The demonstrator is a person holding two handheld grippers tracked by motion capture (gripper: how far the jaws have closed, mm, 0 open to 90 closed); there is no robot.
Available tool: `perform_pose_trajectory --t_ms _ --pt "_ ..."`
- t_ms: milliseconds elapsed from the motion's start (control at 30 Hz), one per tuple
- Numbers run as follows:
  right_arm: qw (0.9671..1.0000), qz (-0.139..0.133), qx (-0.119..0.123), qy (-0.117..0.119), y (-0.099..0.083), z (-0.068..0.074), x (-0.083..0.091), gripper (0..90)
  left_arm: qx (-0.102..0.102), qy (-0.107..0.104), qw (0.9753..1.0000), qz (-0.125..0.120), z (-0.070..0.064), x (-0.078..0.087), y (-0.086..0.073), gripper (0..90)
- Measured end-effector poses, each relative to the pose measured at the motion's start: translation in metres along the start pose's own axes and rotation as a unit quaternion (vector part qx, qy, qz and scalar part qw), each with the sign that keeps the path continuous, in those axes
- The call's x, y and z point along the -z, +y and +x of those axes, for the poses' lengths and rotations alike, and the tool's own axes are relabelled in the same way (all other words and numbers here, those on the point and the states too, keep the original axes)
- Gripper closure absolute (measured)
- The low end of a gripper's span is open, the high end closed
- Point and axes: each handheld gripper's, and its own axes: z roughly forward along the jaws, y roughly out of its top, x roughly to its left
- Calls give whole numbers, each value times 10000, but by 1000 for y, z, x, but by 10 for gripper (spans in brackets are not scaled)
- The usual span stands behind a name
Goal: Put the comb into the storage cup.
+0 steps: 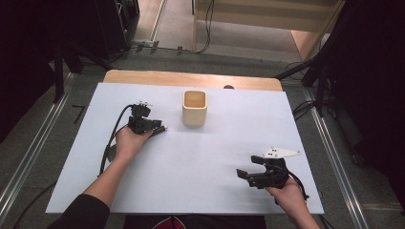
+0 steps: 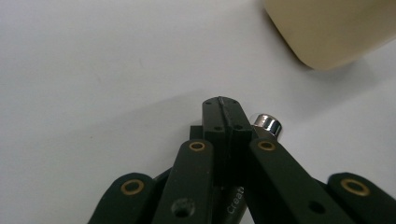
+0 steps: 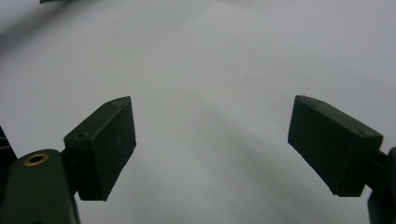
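A beige square cup stands upright at the back middle of the white table sheet; its lower corner shows in the left gripper view. My left gripper hovers just left of the cup with its jaws pressed together. A dark pen with a silver end runs under the jaws and sticks out to their right. My right gripper sits at the front right, open wide, with bare sheet between its fingers.
The wooden table edge shows behind the sheet. Metal rails run along both sides of the table. Cables lie on the floor at the right and behind. The left gripper's cable trails across the sheet.
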Motion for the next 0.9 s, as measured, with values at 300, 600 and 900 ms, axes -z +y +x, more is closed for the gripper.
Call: perform_pose_trajectory --t_ms 300,600,900 --pt "10000 -14 -4 -21 0 0 1 135 -61 -50 9999 99 -7 3 -3 900" --pt "10000 -15 -19 -34 0 -1 1 135 -192 -183 9994 229 -14 4 -9 900" --pt "10000 -22 -22 -31 0 -1 1 135 -326 -294 9985 325 -19 7 -19 900"
